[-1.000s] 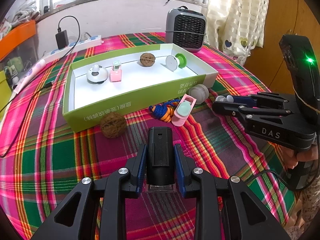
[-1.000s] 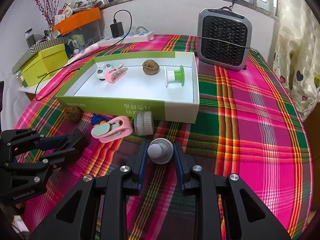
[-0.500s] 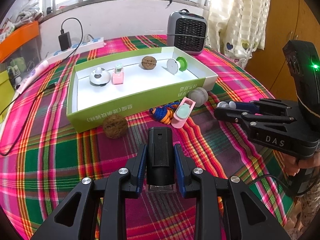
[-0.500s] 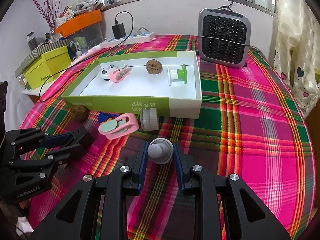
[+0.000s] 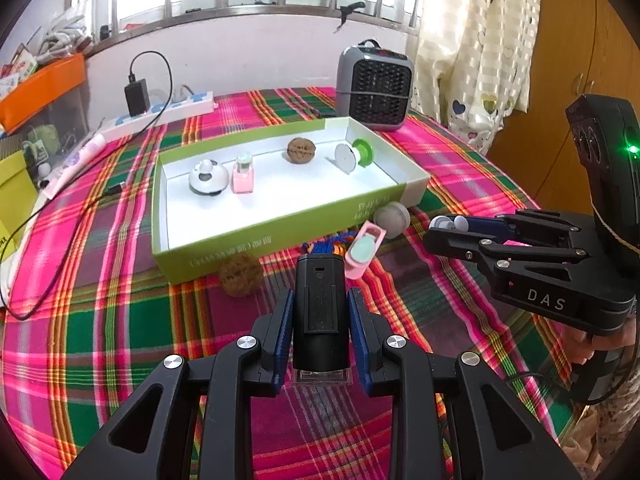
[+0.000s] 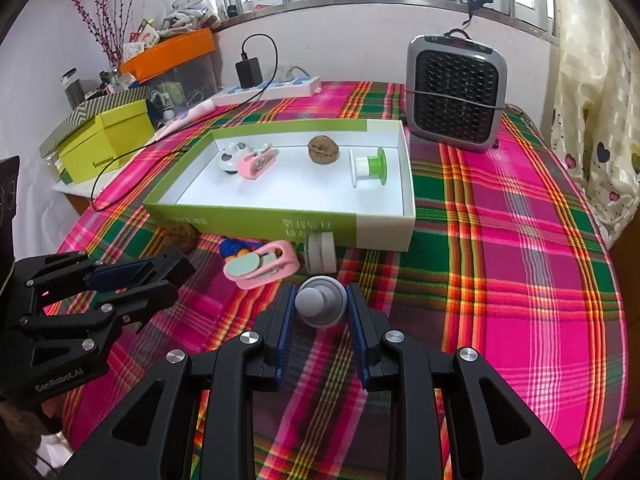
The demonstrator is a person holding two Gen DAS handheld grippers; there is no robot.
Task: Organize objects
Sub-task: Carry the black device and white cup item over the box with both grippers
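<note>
my left gripper is clenched on a black rectangular block; my right gripper grasps a grey knobbed piece. both hang over the plaid worktop, near the green-and-white box. in front of it lie a pink clip, a grey spool and what may be a walnut.
</note>
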